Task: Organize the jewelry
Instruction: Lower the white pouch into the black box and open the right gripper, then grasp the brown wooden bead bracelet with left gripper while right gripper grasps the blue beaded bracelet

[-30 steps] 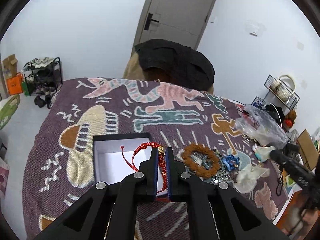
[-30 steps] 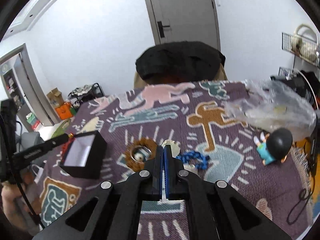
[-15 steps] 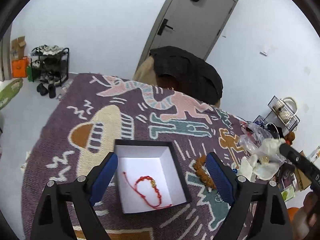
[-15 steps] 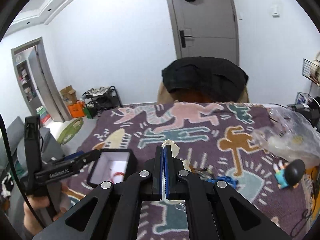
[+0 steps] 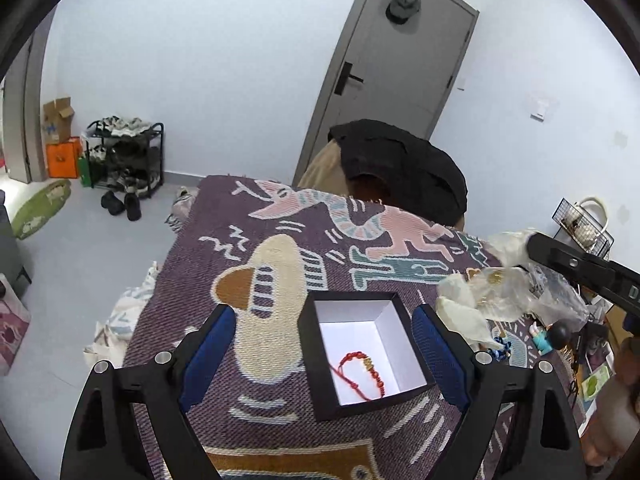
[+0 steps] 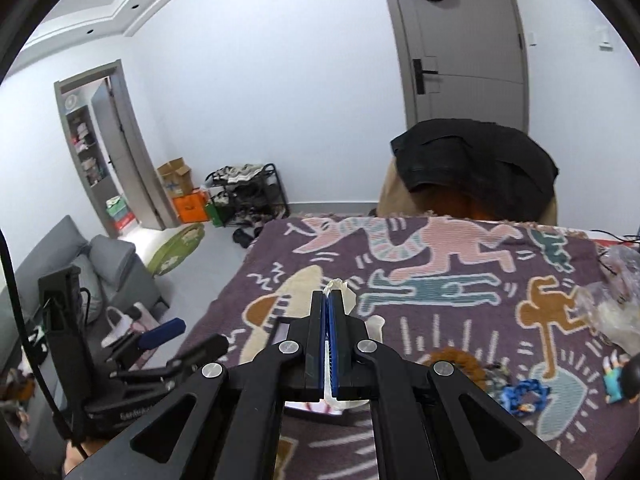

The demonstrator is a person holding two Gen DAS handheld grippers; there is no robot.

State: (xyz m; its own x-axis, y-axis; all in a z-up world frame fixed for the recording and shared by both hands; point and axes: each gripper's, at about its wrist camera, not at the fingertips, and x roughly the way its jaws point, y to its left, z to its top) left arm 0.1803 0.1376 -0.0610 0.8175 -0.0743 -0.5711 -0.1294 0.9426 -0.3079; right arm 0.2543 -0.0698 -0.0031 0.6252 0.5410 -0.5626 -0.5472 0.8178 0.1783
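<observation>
A black box with a white inside (image 5: 394, 324) sits on the patterned cloth. A red cord bracelet (image 5: 366, 372) lies in it. My left gripper (image 5: 320, 334) is open and empty, jaws wide on either side of the box, above it. My right gripper (image 6: 329, 300) is shut on a clear plastic pouch (image 6: 340, 292) and holds it above the box (image 6: 316, 406). In the left wrist view the pouch (image 5: 476, 300) hangs from the right gripper's finger (image 5: 568, 260) just right of the box. A brown bead bracelet (image 6: 458, 358) and a blue bracelet (image 6: 524, 394) lie on the cloth.
A purple cloth (image 5: 280, 248) with figures covers the table. A chair with a black jacket (image 5: 400, 168) stands at the far edge. A crumpled plastic bag (image 6: 616, 304) and a small figurine (image 6: 624, 384) lie at the right. A shoe rack (image 5: 124, 156) stands by the wall.
My left gripper opened and let the red bracelet drop into the box, then drew back. My right gripper lifted the pouch and carried it left toward the box.
</observation>
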